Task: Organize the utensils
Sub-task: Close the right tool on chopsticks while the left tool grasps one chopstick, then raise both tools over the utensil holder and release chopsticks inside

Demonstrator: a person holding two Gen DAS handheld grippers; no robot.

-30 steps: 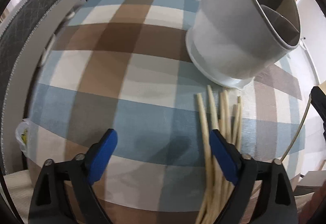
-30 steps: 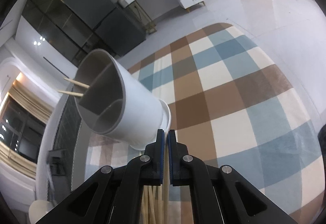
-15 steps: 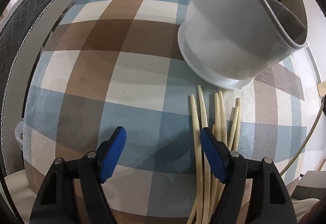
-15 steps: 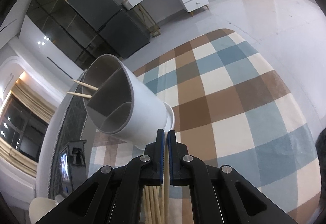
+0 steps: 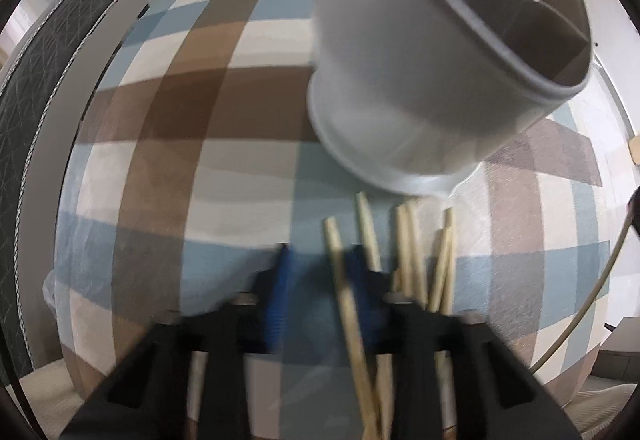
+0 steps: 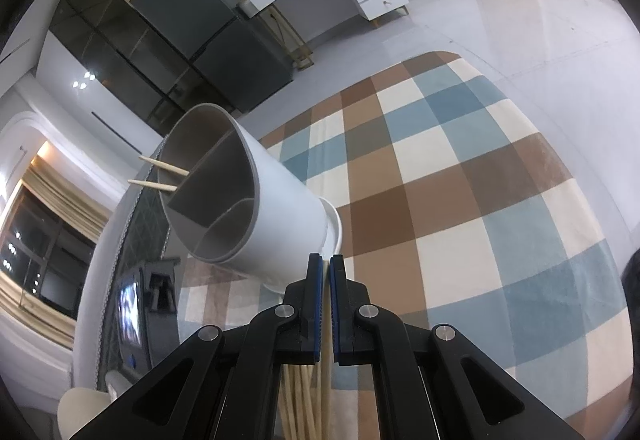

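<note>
The left gripper (image 5: 320, 280) pointed steeply down at a checked cloth (image 5: 168, 144) covering the counter. Its blue-padded jaws were closing and appear blurred in the left wrist view. One pale chopstick (image 5: 348, 304) ran lengthwise through the narrowing gap between them; whether the pads already pressed on it cannot be told from the blur. The remaining loose chopsticks (image 5: 416, 260) lay in a rough bundle on the cloth, just to the right of the right-hand jaw, with their tips pointing away from the jaws. Directly ahead of those tips, and ahead and to the right of the jaws, stood the white utensil holder (image 5: 400, 88), its base flange close to the chopstick ends. The interior of the holder was split by partitions into compartments.

The right gripper (image 6: 325, 280) had its jaws pressed nearly together, with only a thin slit between the blue pads. A chopstick appears in line with that slit, but whether it was pinched or merely lay beneath cannot be told. More chopsticks lay on the cloth below and behind the jaws. In this view the holder stood ahead and to the left of the jaws. Two chopsticks (image 6: 160, 176) already stood in its far compartment, their ends projecting past the rim.
</note>
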